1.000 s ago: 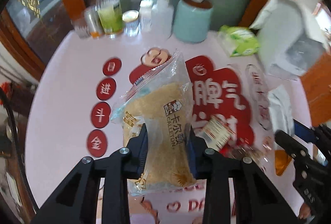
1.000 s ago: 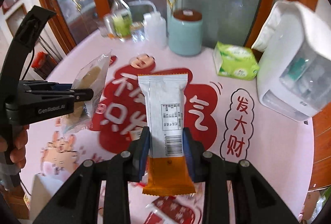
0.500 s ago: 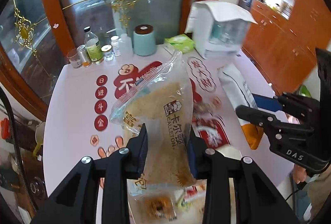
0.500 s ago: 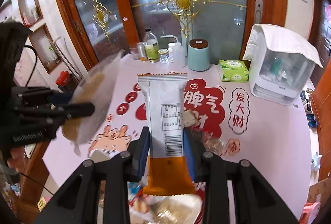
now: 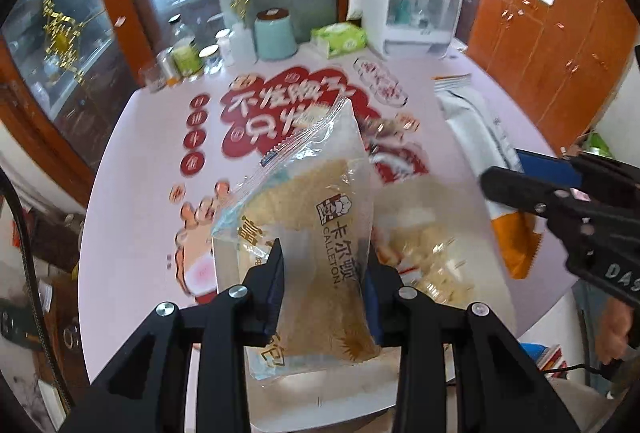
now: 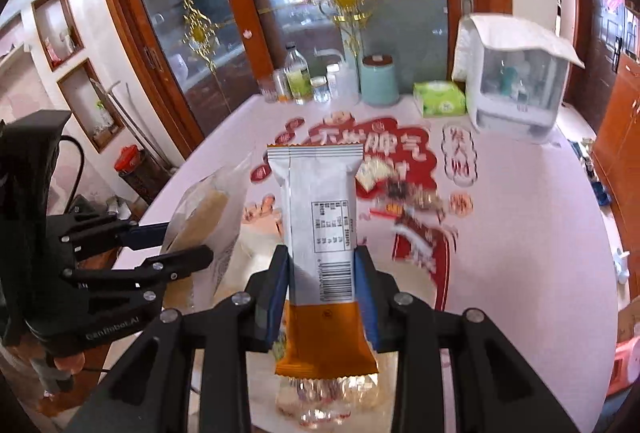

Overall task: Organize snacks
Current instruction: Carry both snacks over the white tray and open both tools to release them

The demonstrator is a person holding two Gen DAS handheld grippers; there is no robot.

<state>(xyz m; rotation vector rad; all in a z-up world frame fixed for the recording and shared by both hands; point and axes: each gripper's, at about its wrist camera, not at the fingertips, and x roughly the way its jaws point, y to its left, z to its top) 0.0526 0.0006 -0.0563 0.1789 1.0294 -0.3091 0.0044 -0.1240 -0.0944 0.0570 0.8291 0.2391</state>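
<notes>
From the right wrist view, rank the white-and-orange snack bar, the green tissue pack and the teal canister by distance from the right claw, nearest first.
1. White-and-orange snack bar: clamped in the right claw.
2. Green tissue pack: far side of the table, right of centre.
3. Teal canister: just left of the tissue pack, slightly farther back.
</notes>
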